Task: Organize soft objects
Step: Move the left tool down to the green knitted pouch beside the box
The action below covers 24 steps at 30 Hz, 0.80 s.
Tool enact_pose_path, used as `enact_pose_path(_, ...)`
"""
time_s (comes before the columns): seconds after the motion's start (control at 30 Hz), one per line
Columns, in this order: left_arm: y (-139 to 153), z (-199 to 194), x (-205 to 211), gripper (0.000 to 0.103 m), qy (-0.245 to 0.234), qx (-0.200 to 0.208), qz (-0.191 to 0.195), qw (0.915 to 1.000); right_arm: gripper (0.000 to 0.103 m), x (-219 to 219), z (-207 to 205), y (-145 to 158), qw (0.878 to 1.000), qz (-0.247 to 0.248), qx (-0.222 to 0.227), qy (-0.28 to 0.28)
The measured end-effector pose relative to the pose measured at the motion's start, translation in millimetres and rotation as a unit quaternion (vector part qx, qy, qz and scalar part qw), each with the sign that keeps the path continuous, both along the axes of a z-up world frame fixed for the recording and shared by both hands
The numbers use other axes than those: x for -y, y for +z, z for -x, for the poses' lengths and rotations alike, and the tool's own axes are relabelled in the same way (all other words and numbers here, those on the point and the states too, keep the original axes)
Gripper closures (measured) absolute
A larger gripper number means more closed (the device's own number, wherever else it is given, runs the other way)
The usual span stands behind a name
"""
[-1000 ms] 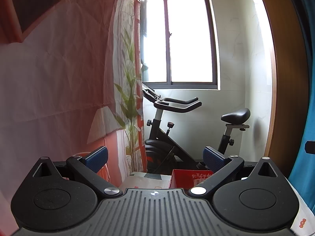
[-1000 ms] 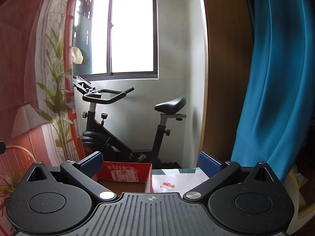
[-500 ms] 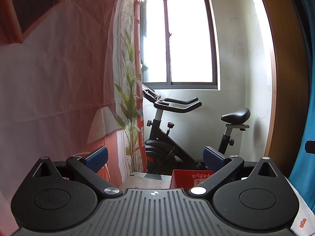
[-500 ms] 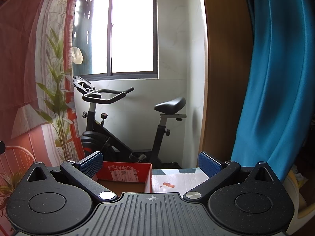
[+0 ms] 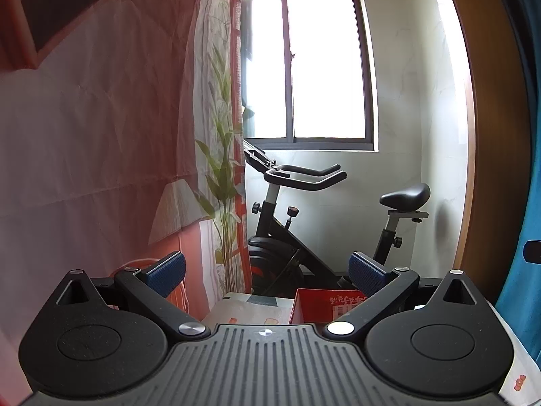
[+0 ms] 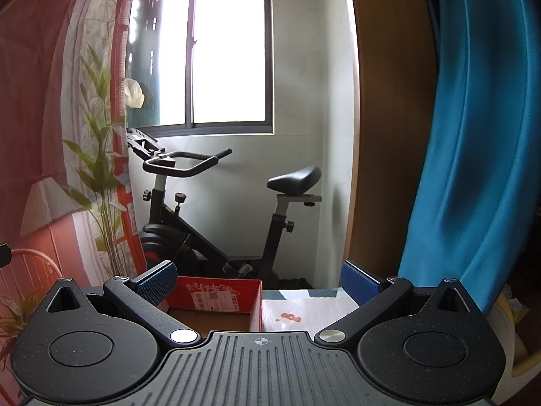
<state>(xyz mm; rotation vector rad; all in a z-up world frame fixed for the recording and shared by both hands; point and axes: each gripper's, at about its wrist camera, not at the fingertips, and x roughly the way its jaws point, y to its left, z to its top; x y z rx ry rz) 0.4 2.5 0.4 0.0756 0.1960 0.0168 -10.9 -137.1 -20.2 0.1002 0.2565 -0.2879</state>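
Nothing is seen to have changed over the last second: both wrist views are matched, item for item, by the earlier ones, so both tools are judged to be held still. The left gripper [image 5: 267, 270] is held level with its blue ribbed pads spread wide and nothing between them; the right gripper [image 6: 258, 279] is likewise spread wide and empty.

Below and ahead of both, an open red cardboard box with a white printed label [image 6: 216, 296] is seen resting on a white patterned table [image 6: 304, 311]; in the left view the same box [image 5: 324, 304] is partly hidden behind the right finger. Its brown inside is visible only in part, and no contents can be made out. No soft objects are shown in either view, so where the task's things lie cannot be told; they are presumably below or outside what the cameras take in.

Beyond the table, a black exercise bike with a padded saddle [image 6: 189, 223] is seen standing under a dark-framed window [image 6: 230, 47]. A pink and white printed hanging cloth [image 5: 101, 108] is seen on the left, and a teal curtain [image 6: 473, 135] beside a brown wooden panel on the right.

The lack of motion is taken to mean that the task is not yet under way: nothing is grasped, and the box is judged the likely place for the items.
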Motion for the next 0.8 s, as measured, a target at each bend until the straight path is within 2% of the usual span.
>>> enact_pose_path(0.23,-4,-5,-1,0.0,-0.004,-0.006,-0.001,1.0,0.0,-1,-2,0,1.0,0.0,-0.001,0.0)
enact_pose_path(0.37,-14,-20,-4,0.0,-0.015,-0.027,-0.001,0.9995,0.0,3,-3,-7,1.0,-0.015,0.013,0.021)
enact_pose_path(0.57,-51,-51,-20,0.0,-0.003,-0.047,0.026,0.9985,0.0,13,-20,-41,0.998,-0.035,0.022,0.044)
enact_pose_path(0.8,-101,-102,-35,0.0,0.002,-0.126,0.038,0.9913,0.0,30,-65,-98,0.994,-0.094,-0.007,0.054)
